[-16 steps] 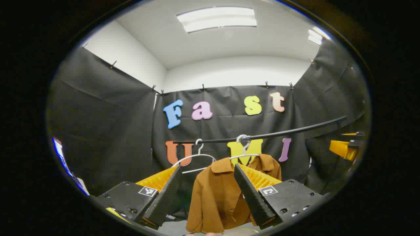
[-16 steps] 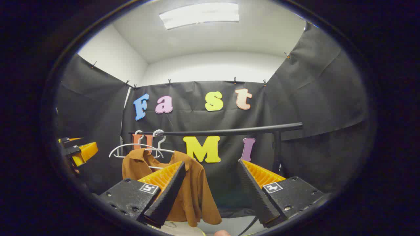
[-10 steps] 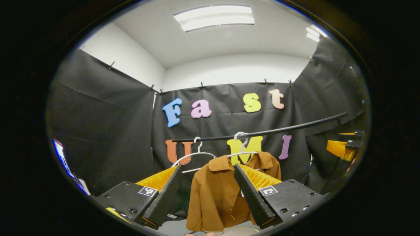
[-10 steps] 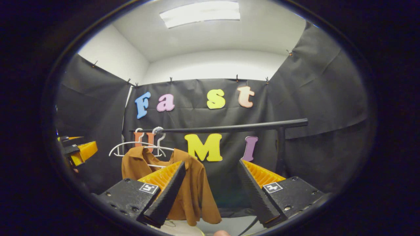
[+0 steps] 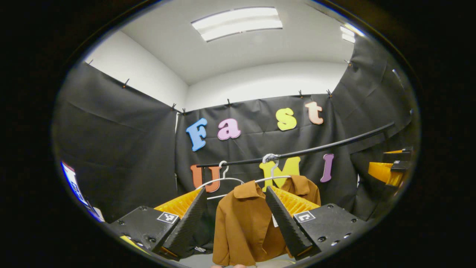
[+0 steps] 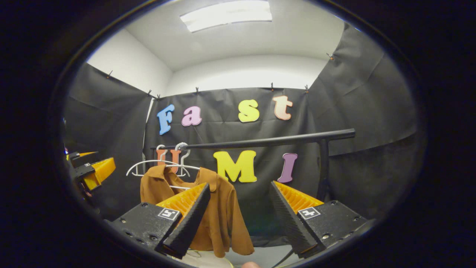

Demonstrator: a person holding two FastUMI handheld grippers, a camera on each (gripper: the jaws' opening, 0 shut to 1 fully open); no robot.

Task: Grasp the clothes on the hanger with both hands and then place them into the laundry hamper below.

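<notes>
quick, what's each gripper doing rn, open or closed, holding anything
Left gripper: open, holding nothing; the brown shirt hangs beyond its fingers.
Right gripper: open, holding nothing.

Shirt (image 5: 241,223) is seen as plain rust-brown, unpatterned. Hangers (image 6: 156,163) are noted white. Rail (image 6: 267,141) is recorded black. Booth cloth (image 5: 119,149) is black; wall (image 5: 260,82) and ceiling (image 6: 238,41) are white.
</notes>
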